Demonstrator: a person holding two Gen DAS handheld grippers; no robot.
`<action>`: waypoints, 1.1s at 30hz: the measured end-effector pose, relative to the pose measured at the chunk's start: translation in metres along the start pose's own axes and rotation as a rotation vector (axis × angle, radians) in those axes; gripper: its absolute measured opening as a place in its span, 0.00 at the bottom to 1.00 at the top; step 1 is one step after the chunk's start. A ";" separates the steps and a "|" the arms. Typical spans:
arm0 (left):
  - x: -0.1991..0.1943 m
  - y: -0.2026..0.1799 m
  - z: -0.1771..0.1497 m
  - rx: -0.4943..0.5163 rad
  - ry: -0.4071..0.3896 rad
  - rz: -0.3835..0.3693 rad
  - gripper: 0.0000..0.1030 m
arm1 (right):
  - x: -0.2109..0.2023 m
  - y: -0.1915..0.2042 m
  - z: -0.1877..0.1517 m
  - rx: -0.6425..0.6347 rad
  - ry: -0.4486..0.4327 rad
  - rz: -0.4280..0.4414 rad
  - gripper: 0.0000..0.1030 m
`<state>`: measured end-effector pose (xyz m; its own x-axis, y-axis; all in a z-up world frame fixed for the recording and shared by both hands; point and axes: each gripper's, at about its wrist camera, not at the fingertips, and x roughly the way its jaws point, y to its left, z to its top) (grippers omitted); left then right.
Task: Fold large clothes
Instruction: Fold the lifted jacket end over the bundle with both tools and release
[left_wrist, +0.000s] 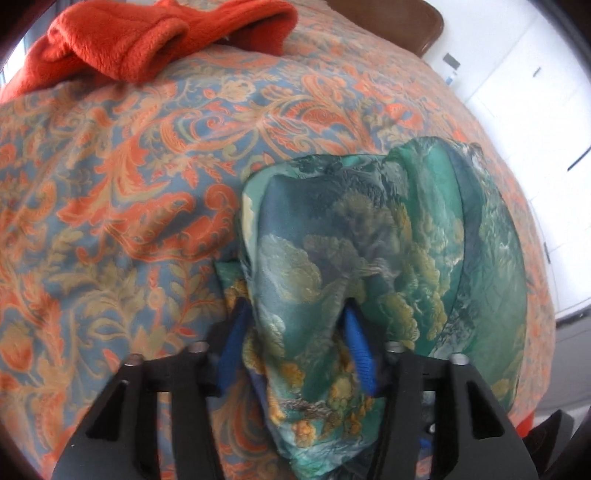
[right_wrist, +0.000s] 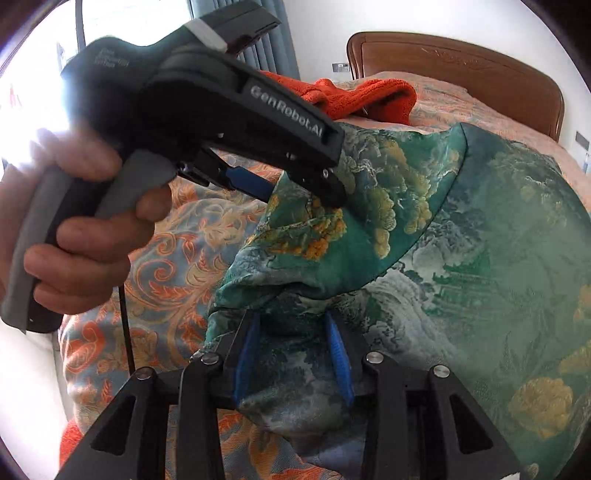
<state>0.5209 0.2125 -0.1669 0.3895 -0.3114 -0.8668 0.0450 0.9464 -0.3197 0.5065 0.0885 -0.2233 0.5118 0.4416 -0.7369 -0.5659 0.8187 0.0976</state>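
Folds of a glossy green landscape-print silk garment (left_wrist: 369, 236) lie bunched on the orange-and-blue floral bedspread (left_wrist: 110, 184), its lower edge cut off. The left claw (left_wrist: 295, 325) and right claw (right_wrist: 291, 332) each pinch a gathered ridge of it, blue fingertips (left_wrist: 354, 332) partly buried. Behind, a crumpled orange fleece (left_wrist: 155, 40) runs out of view.

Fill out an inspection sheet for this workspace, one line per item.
Surface: bed with floral bedspread, rumpled.
Job's things: green patterned garment, bunched, partly lifted.
Clutter: orange fleece heaped near the headboard.
Grippers: left gripper and right gripper each have the garment's fabric between blue fingers.
Cables: black cable hangs below the left hand.
Surroundings: white cabinets, curtain.
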 end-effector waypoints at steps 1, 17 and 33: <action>0.002 -0.001 -0.002 -0.005 -0.006 0.010 0.41 | 0.001 0.001 0.000 -0.005 -0.002 -0.003 0.37; 0.014 0.008 -0.021 -0.058 -0.097 -0.044 0.42 | 0.011 -0.126 0.134 0.221 0.082 -0.141 0.35; 0.027 0.008 -0.020 -0.042 -0.078 -0.030 0.43 | 0.046 -0.172 0.132 0.266 0.228 -0.163 0.35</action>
<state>0.5131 0.2100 -0.2010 0.4595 -0.3301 -0.8246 0.0195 0.9319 -0.3622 0.7129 0.0163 -0.1857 0.4074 0.2296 -0.8839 -0.2866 0.9511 0.1149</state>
